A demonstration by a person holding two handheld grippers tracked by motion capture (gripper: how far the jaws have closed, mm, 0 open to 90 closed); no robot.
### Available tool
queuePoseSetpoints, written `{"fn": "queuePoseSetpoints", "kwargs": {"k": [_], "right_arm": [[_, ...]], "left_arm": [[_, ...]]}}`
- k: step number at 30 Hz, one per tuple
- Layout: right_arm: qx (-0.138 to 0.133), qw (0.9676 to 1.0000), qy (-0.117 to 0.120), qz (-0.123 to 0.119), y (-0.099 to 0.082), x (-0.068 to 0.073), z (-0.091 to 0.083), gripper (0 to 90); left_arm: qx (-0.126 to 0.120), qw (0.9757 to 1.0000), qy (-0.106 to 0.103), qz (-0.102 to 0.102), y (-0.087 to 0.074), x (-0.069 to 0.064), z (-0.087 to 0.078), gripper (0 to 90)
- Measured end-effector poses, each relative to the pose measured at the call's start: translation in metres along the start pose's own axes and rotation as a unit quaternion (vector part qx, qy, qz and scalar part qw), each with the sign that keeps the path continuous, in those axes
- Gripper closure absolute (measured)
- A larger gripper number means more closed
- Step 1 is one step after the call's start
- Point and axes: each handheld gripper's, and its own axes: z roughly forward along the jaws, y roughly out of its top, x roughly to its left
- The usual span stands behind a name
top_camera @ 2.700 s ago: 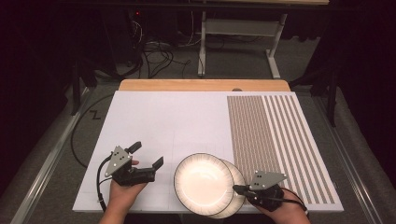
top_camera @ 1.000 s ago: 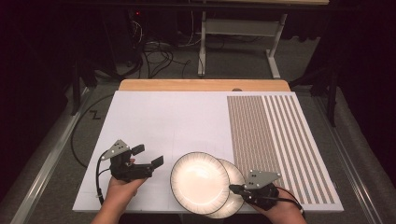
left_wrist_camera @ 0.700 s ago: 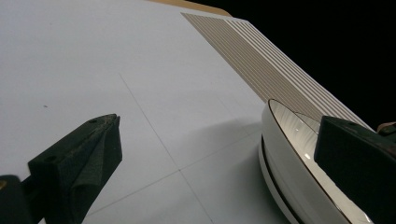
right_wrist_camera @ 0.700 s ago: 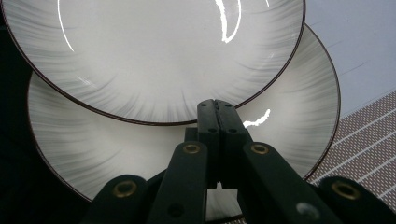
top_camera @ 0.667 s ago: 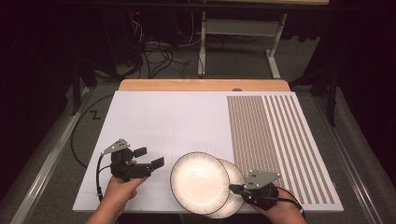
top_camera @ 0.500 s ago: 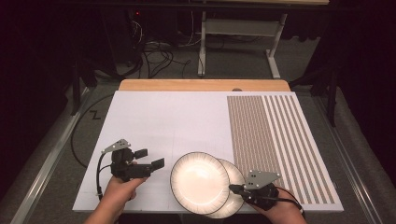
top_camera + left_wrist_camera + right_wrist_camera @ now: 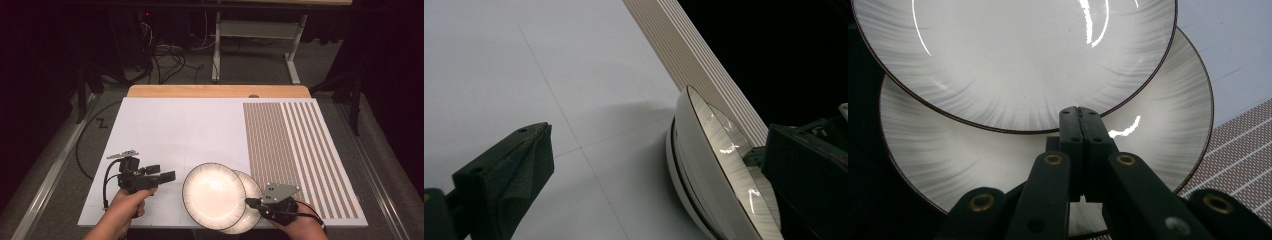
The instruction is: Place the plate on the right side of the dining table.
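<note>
Two white plates with grey streaks and dark rims lie overlapped near the front edge of the white board (image 7: 190, 130). The upper plate (image 7: 214, 196) (image 7: 1013, 55) rests partly on the lower plate (image 7: 252, 186) (image 7: 1158, 125). My right gripper (image 7: 248, 201) (image 7: 1081, 112) is shut, its jaws pressed together over the lower plate with the tips at the upper plate's rim. To the left of the plates, my left gripper (image 7: 162, 172) (image 7: 656, 145) is held open and apart from them, pointing toward the upper plate's edge (image 7: 709, 165).
A brown striped panel (image 7: 295, 150) covers the right part of the board. A wooden strip (image 7: 220, 91) runs along the far edge. Beyond it are a metal stand (image 7: 295, 65) and cables (image 7: 165, 55) on the floor.
Since the oldest frame my left gripper has shifted slightly toward the front edge and levelled. Over the last second nothing has visibly moved.
</note>
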Motion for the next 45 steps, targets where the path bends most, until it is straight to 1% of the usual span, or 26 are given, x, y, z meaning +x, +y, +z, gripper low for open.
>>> {"fn": "queuePoseSetpoints", "kwargs": {"k": [1, 2, 3, 5, 6, 7, 8, 9, 13, 18, 19, 20, 21, 22, 25, 26, 30, 32, 35, 39, 43, 45], "right_arm": [[0.0, 1.0, 0.0, 0.0, 0.0, 0.0, 0.0, 90.0], [0.0, 1.0, 0.0, 0.0, 0.0, 0.0, 0.0, 90.0], [0.0, 1.0, 0.0, 0.0, 0.0, 0.0, 0.0, 90.0], [0.0, 1.0, 0.0, 0.0, 0.0, 0.0, 0.0, 90.0], [0.0, 1.0, 0.0, 0.0, 0.0, 0.0, 0.0, 90.0], [0.0, 1.0, 0.0, 0.0, 0.0, 0.0, 0.0, 90.0], [0.0, 1.0, 0.0, 0.0, 0.0, 0.0, 0.0, 90.0], [0.0, 1.0, 0.0, 0.0, 0.0, 0.0, 0.0, 90.0], [0.001, 1.0, 0.0, -0.002, 0.0, 0.0, 0.0, 90.0], [0.0, 1.0, 0.0, -0.002, 0.0, 0.0, 0.0, 90.0], [0.0, 1.0, 0.0, -0.002, 0.0, 0.0, 0.0, 90.0], [0.001, 1.0, 0.0, -0.002, 0.0, 0.001, 0.0, 90.0], [0.001, 1.0, 0.0, -0.002, 0.0, 0.001, 0.0, 90.0], [0.001, 1.0, 0.0, -0.003, 0.0, 0.001, 0.0, 90.0], [0.001, 1.0, 0.0, -0.002, 0.0, 0.001, 0.0, 90.0], [0.001, 1.0, 0.0, -0.003, 0.0, 0.001, 0.0, 90.0], [0.0, 1.0, 0.0, -0.003, 0.0, 0.001, 0.0, 90.0], [0.0, 1.0, 0.001, -0.003, 0.0, 0.0, 0.0, 90.0], [0.001, 1.0, 0.0, -0.002, 0.0, 0.001, 0.0, 90.0], [0.0, 1.0, 0.0, -0.002, 0.0, 0.001, 0.0, 90.0], [0.0, 1.0, 0.0, -0.002, 0.0, 0.001, 0.0, 90.0], [0.0, 1.0, 0.0, -0.003, 0.0, 0.001, 0.0, 90.0]], "left_arm": [[0.0, 1.0, 0.0, 0.0, 0.0, 0.0, 0.0, 1.2], [0.004, 1.0, -0.003, -0.008, 0.0, 0.001, 0.0, 1.2], [0.004, 1.0, -0.003, -0.008, 0.0, 0.001, 0.0, 1.2], [0.012, 0.9998, -0.006, -0.014, 0.001, 0.001, 0.0, 1.2], [0.021, 0.9994, -0.011, -0.025, 0.002, 0.002, 0.001, 1.2], [0.021, 0.9994, -0.011, -0.025, 0.002, 0.002, 0.001, 1.2], [0.031, 0.9988, -0.017, -0.034, 0.003, 0.003, 0.001, 1.2], [0.031, 0.9988, -0.017, -0.034, 0.003, 0.003, 0.001, 1.2], [0.044, 0.9974, -0.024, -0.052, 0.004, 0.004, 0.001, 1.3], [0.066, 0.9948, -0.032, -0.07, 0.005, 0.006, 0.003, 1.3], [0.07, 0.9942, -0.033, -0.075, 0.005, 0.007, 0.004, 1.3], [0.074, 0.9928, -0.039, -0.086, 0.006, 0.008, 0.004, 1.3], [0.074, 0.9928, -0.039, -0.086, 0.006, 0.008, 0.004, 1.3], [0.078, 0.9917, -0.043, -0.093, 0.006, 0.008, 0.004, 1.3], [0.09, 0.9891, -0.051, -0.105, 0.007, 0.008, 0.005, 1.3], [0.095, 0.9878, -0.052, -0.112, 0.008, 0.007, 0.006, 1.3], [0.108, 0.9842, -0.061, -0.127, 0.009, 0.007, 0.007, 1.2], [0.119, 0.982, -0.064, -0.132, 0.009, 0.007, 0.008, 1.0], [0.131, 0.9794, -0.066, -0.139, 0.009, 0.007, 0.01, 0.8], [0.134, 0.9775, -0.062, -0.15, 0.009, 0.006, 0.012, 0.8], [0.143, 0.9742, -0.07, -0.16, 0.009, 0.005, 0.014, 0.8], [0.145, 0.9732, -0.073, -0.163, 0.008, 0.002, 0.016, 0.8]]}}
